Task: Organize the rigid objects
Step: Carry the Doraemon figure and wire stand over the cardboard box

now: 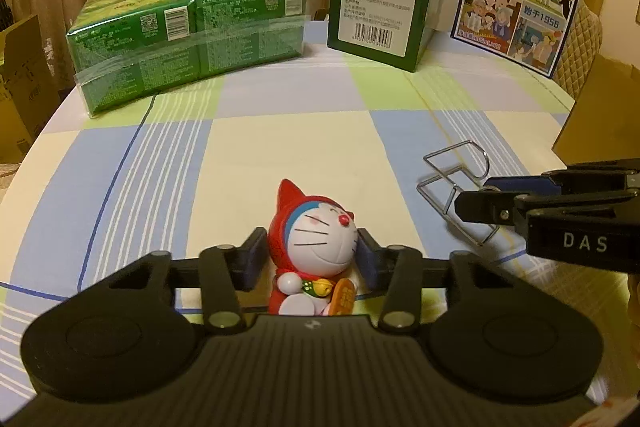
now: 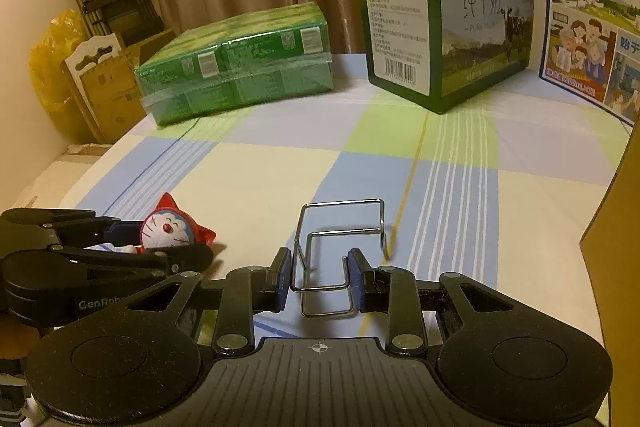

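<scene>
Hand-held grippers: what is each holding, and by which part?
Left hand-held gripper clamps the cat figurine by the sides of its head. Right hand-held gripper clamps the wire rack by its near end.

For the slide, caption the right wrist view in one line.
Right gripper clamps a bent wire stand on the checked tablecloth while the left gripper holds a Doraemon figurine.

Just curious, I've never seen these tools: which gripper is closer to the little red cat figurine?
Left. The left gripper is clamped on the cat figurine, one pad on each side. The right gripper is off to its side, closed on the wire rack.
</scene>
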`<state>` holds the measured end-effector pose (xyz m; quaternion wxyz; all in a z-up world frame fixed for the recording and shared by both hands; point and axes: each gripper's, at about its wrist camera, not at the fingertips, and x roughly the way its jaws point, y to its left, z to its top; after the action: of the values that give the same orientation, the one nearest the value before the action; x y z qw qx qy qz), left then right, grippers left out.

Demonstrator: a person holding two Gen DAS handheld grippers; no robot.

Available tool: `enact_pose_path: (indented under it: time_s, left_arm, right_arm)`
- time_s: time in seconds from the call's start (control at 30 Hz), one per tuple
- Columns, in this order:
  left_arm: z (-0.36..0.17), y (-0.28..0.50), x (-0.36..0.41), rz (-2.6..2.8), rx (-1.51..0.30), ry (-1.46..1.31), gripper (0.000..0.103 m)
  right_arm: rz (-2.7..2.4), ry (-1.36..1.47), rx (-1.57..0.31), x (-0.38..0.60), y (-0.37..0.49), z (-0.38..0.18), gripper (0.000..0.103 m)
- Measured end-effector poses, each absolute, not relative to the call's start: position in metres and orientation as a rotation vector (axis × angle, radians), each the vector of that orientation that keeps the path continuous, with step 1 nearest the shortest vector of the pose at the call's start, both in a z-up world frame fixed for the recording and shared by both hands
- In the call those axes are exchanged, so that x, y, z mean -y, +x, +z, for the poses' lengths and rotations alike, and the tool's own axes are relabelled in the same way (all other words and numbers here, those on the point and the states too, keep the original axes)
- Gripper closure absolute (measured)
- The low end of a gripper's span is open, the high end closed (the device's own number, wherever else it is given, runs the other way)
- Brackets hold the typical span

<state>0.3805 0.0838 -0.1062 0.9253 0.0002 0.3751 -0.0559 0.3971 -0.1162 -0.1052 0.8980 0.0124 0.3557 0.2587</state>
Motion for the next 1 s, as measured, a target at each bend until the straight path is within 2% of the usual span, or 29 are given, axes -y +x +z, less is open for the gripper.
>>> enact_pose_path:
  time_s: [0.7, 1.0]
  left_arm:
    - [-0.061, 0.348, -0.072, -0.151, -0.652, -0.056, 0.064]
    - [-0.042, 0.310, -0.062, -0.164, -0.655, -0.106, 0.064]
  right_arm:
    - [0.513, 0.054, -0.646, 0.141, 0.367, -0.060, 0.076]
    - [0.490, 0.079, -0.621, 0.154, 0.327, -0.037, 0.076]
